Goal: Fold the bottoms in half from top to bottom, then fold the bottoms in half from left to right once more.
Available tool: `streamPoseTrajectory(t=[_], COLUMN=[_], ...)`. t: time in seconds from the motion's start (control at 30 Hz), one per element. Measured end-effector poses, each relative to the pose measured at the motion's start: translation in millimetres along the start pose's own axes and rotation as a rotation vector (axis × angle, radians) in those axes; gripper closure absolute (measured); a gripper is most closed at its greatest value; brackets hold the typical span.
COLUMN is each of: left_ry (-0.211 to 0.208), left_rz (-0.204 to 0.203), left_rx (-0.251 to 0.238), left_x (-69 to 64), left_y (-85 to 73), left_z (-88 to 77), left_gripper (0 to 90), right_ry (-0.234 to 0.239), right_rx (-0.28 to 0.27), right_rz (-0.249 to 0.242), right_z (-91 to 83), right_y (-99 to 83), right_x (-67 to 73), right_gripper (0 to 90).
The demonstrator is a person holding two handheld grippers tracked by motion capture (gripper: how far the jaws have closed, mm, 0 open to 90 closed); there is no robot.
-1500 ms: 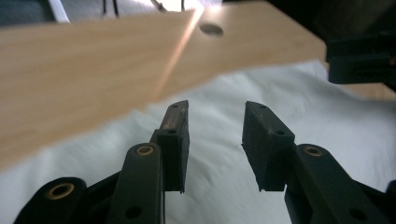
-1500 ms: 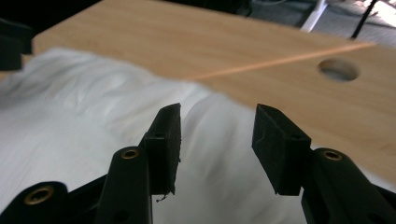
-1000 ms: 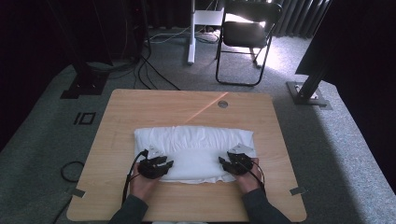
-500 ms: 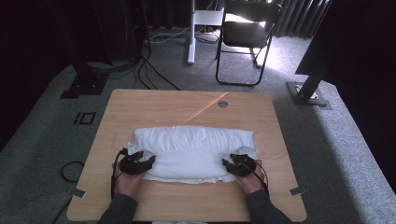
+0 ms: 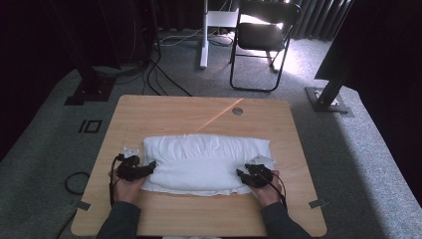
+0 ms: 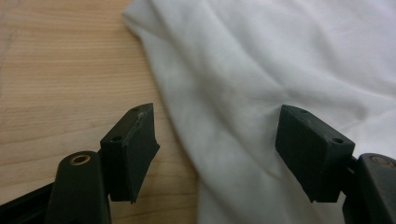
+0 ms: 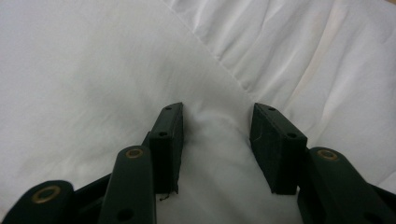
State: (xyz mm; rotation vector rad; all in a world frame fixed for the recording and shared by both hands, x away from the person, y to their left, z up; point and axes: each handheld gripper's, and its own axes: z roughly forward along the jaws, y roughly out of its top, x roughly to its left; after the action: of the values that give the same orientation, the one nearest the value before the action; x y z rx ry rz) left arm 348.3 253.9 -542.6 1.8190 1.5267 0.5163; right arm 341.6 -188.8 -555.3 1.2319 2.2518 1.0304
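At the left of the high view, the left gripper [image 5: 149,165] is lying low over the wooden table [image 5: 164,112], held in the person's left hand [image 5: 128,183], with its tips pointing at the left end of the folded white cloth [image 5: 206,162]. In the left gripper view its jaws are standing wide apart, having just been opening; the left edge of the white cloth [image 6: 280,70] is running up between them, with one pad over bare table [image 6: 56,70] and the other over the fabric, and neither pad is pressing on it. The cloth itself is lying across the near half of the table as a long, puffy rectangle, its long side running left to right, with a crease along its length and the near layer sitting a little lower than the far one. A thin streak of orange light is crossing the bare wood beyond it, near a round grey cable port [image 5: 237,110]. At the right end of the cloth, the right gripper [image 5: 241,174] is resting on the fabric, held in the person's right hand [image 5: 266,191]. In the right gripper view its jaws are standing part-way closed with a raised fold of the white cloth [image 7: 93,70] gathered between the pads, which are pinching that fold from both sides.
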Motion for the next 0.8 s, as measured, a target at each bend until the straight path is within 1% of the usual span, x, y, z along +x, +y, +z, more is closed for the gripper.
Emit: streamPoseTrajectory(t=[0.1, 0.2, 0.23, 0.3, 0.37, 0.4, 0.47, 0.53, 0.57, 0.63, 0.7, 0.77, 0.8], left_ry=[0.017, 0.027, 0.024, 0.016, -0.004, -0.005, -0.022, -0.034, -0.052, -0.074, -0.085, -0.088, -0.082], left_rz=[-0.022, -0.035, -0.031, -0.045, -0.055, -0.056, -0.072, -0.069, -0.067, -0.060, -0.058, -0.048, -0.042], left_rx=[-0.011, -0.022, -0.020, -0.028, -0.038, -0.046, -0.051, -0.049, -0.047, -0.046, -0.052, -0.042, -0.029], left_x=[4.3, 7.3, 8.6, 9.3, 9.8, 9.9, 10.3, 9.4, 7.4, 4.4, 0.1, -3.1, -4.8], left_y=[0.5, 1.4, 1.6, 1.9, 2.6, 3.1, 3.4, 3.7, 4.0, 4.5, 5.0, 5.3, 5.1], left_z=[-3.0, -6.0, -6.6, -7.8, -9.2, -9.5, -9.8, -9.4, -8.2, -6.2, -3.4, 0.4, 3.7], left_gripper=[29.7, 29.8, 29.8, 29.8, 29.8, 29.8, 29.7, 29.6, 29.5, 27.3, 25.6, 24.8, 23.1], right_ry=[0.001, 0.001, 0.002, 0.003, 0.006, 0.007, 0.010, 0.010, 0.010, 0.010, 0.009, 0.009, 0.009], right_rx=[-0.001, -0.005, -0.005, -0.006, -0.008, -0.009, -0.011, -0.012, -0.012, -0.012, -0.013, -0.014, -0.015], right_rz=[0.001, -0.002, 0.001, 0.005, 0.009, 0.009, 0.009, 0.010, 0.010, 0.010, 0.011, 0.012, 0.011], right_z=[0.0, 0.4, 0.3, 0.1, 0.2, 0.3, 0.5, 0.6, 0.7, 0.7, 0.7, 0.7, 0.8], right_y=[-0.1, -0.4, -0.6, -0.8, -0.9, -0.9, -0.9, -0.9, -1.0, -1.0, -1.1, -1.2, -1.3], right_x=[-0.1, 0.0, 0.0, -0.2, -0.5, -0.8, -1.2, -1.2, -1.1, -1.2, -1.1, -1.0, -1.0], right_gripper=[53.7, 53.4, 53.4, 53.3, 53.3, 53.3, 53.2, 53.1, 53.1, 53.1, 53.0, 53.0, 53.0])
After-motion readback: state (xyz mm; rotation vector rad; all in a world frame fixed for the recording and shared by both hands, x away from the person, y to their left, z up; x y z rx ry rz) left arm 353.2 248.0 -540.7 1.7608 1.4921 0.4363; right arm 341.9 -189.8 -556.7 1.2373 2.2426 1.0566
